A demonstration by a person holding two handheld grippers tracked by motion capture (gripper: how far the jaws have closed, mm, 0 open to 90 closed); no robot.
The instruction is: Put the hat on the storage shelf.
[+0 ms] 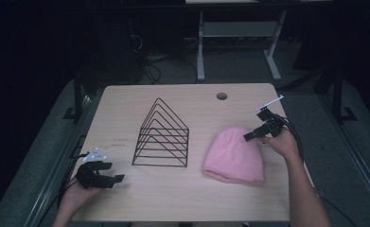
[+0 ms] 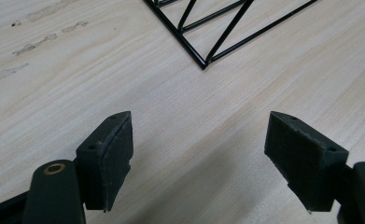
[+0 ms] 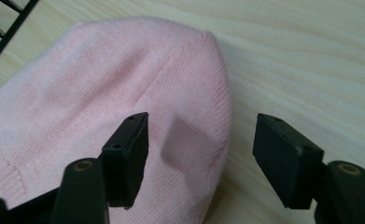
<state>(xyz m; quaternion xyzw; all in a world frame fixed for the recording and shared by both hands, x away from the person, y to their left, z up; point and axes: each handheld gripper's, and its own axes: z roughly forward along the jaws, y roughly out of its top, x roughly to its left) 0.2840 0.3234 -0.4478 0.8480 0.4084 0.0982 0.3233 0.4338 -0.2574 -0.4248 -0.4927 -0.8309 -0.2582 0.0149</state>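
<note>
A: Pale wood, the table [image 1: 182, 198], and on it the pink knit hat [image 1: 234, 155] lies flat, just ahead of and under the right gripper [image 1: 251, 135]. The hat's long axis runs from its rounded crown, nearest that gripper, away to the wide brim on the person's side.

B: And from the gripper's own camera?

A: In the right gripper view the hat [image 3: 101, 93] spreads to the left and forward of the jaws. One pad hangs over the knit, the other over bare wood beyond the hat's edge, so the edge near the crown sits between them. The jaws stand apart; neither pad appears to press the fabric yet.

B: Which hand is nearer?

A: The right one, plainly. The left gripper [image 1: 108, 171] rests well apart, with the black wire rack [image 1: 161, 137] between it and the hat. Its jaws are spread wide over bare table, the rack's corner [image 2: 203, 65] ahead of them.

B: So the grasp likely falls to the right gripper, pinching that edge.
</note>
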